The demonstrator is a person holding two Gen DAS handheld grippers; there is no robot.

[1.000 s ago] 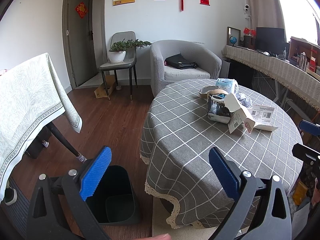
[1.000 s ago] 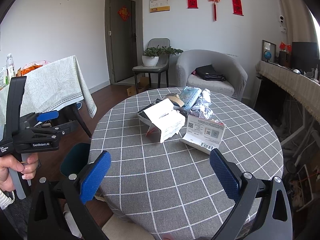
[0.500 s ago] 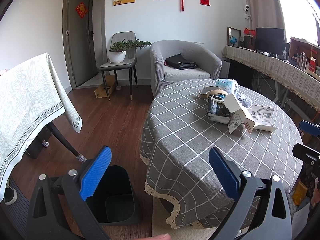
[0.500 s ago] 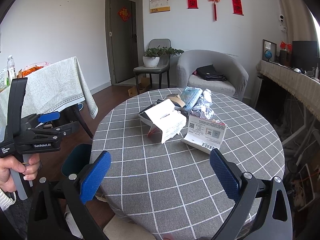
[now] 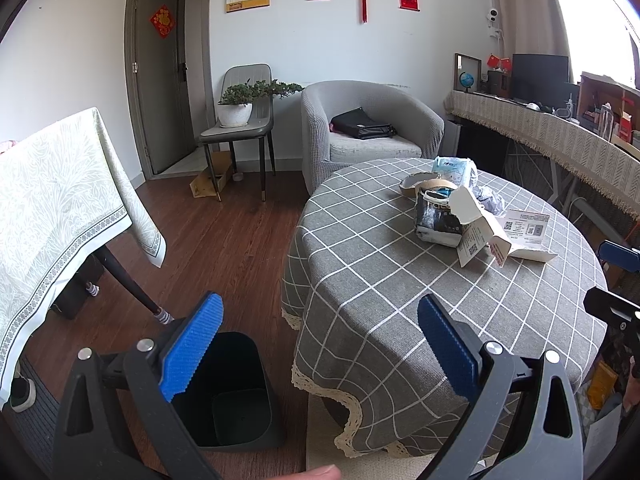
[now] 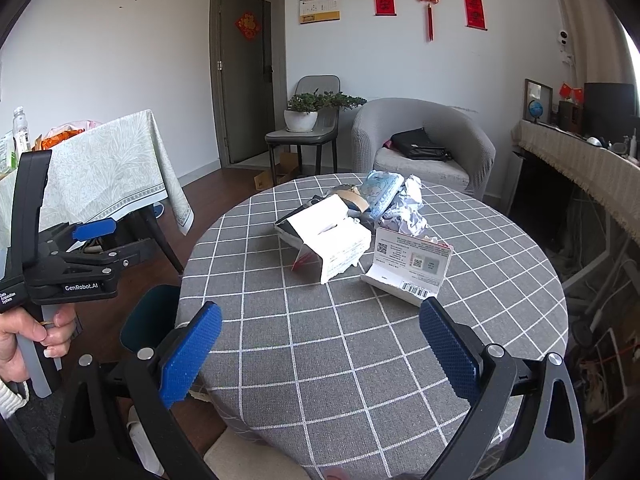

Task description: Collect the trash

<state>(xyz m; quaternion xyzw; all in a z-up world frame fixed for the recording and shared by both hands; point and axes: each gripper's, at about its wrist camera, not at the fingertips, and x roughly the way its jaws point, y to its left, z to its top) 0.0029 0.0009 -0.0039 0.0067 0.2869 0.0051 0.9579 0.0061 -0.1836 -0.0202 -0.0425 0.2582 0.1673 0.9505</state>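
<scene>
A pile of trash lies on the round table with the grey checked cloth (image 6: pixel 360 344): a torn white box (image 6: pixel 332 236), an open white carton with QR codes (image 6: pixel 408 268), crumpled paper (image 6: pixel 404 212), a blue-white packet (image 6: pixel 380 188) and a tape roll (image 6: pixel 352 196). The pile also shows in the left wrist view (image 5: pixel 448 216). A dark bin (image 5: pixel 236 396) stands on the floor left of the table. My left gripper (image 5: pixel 320 348) is open and empty above the bin and table edge. My right gripper (image 6: pixel 320 356) is open and empty over the near part of the table.
A second table with a pale green cloth (image 5: pixel 52 208) stands to the left. A grey armchair (image 5: pixel 372 132) with a black bag and a chair with a potted plant (image 5: pixel 240 108) stand at the back. A long draped counter (image 5: pixel 560 140) runs along the right.
The right gripper has drifted slightly; the view of the table has shifted a little to the right. The left gripper has not visibly moved.
</scene>
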